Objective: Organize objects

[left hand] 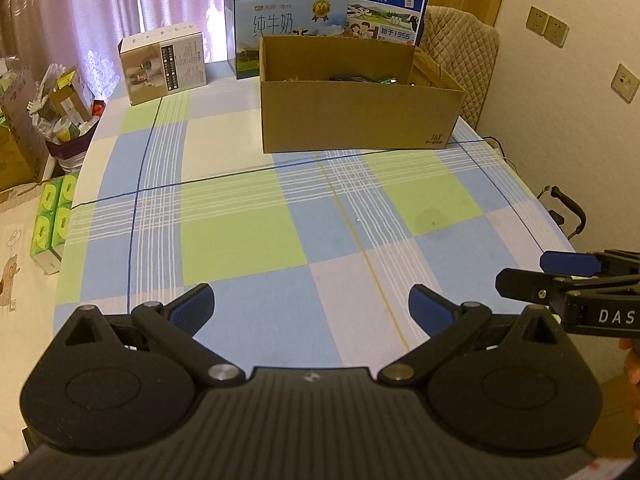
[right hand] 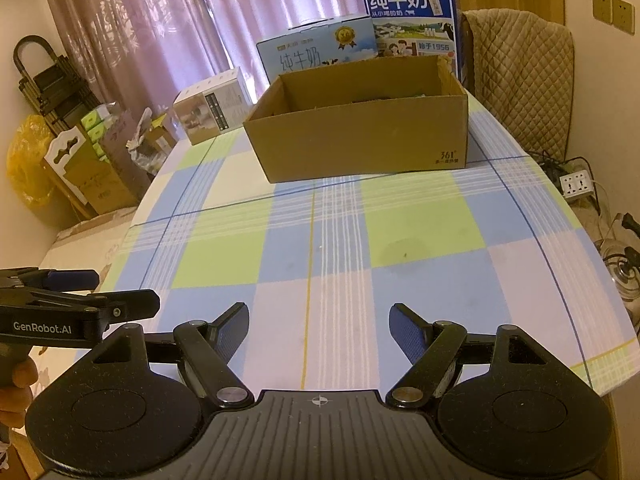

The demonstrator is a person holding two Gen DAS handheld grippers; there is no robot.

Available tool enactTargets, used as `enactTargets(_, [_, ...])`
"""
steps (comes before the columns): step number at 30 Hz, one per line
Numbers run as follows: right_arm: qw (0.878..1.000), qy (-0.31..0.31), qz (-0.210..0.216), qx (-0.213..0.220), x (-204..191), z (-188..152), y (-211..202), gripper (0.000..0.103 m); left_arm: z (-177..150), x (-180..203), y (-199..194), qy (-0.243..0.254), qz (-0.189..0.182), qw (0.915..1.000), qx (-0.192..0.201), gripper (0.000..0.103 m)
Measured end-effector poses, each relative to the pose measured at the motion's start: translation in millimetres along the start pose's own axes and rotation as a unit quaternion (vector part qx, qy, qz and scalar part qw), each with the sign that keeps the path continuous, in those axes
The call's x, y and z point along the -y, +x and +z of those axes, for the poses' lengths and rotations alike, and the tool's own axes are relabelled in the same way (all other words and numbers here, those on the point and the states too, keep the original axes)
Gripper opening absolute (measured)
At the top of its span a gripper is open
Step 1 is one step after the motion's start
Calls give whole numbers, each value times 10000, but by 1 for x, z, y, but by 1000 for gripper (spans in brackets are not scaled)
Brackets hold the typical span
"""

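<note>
Hovering low over the near end of the table (left hand: pixel 240 240), both tongs are spread wide w/ nothing between the pads. Left gripper (left hand: pixel 311 304) sits just beside the right gripper (right hand: pixel 319 322), each pointing fwd along the checked cloth; likely a rest/ready pose, since no loose item lies w/in reach of either.

Ahead of both, well apart from the fingertips, stands the open cardboard box (left hand: pixel 352 116), mouth up, prob. set there as the collecting bin so things drop in from above. Cloth between tongs & box is bare, so the sorting looks largely done, or the next item must come from elsewhere.

Behind the box: a pale milk carton (left hand: pixel 280 24) and a taller blue milk carton (left hand: pixel 384 0), upright, touching or nearly so. Ahead-left of the tongs, a small white box (left hand: pixel 164 68) near the far table edge.

View diffs: left wrist cam sees over the box's front wall, showing dark & green items (left hand: pixel 360 78) inside, too small to ID. Right wrist cam sees mostly inner walls, contents barely visible, but shows a power strip (right hand: pixel 576 184) on the floor off to the right. Left cam alone shows green tissue packs (left hand: pixel 54 216) down left of the table.
</note>
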State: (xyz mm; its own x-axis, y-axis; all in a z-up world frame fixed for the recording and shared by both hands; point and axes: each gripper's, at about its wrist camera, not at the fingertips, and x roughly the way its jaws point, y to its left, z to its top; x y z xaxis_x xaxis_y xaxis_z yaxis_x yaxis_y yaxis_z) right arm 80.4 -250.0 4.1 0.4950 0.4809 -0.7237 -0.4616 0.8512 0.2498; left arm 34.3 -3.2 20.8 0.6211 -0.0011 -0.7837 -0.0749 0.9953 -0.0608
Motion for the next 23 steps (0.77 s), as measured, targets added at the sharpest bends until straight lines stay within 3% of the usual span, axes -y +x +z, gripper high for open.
enactTargets(23, [9999, 97, -9, -102, 8, 2, 6, 74, 2, 8, 9, 67, -16, 10000, -59, 102])
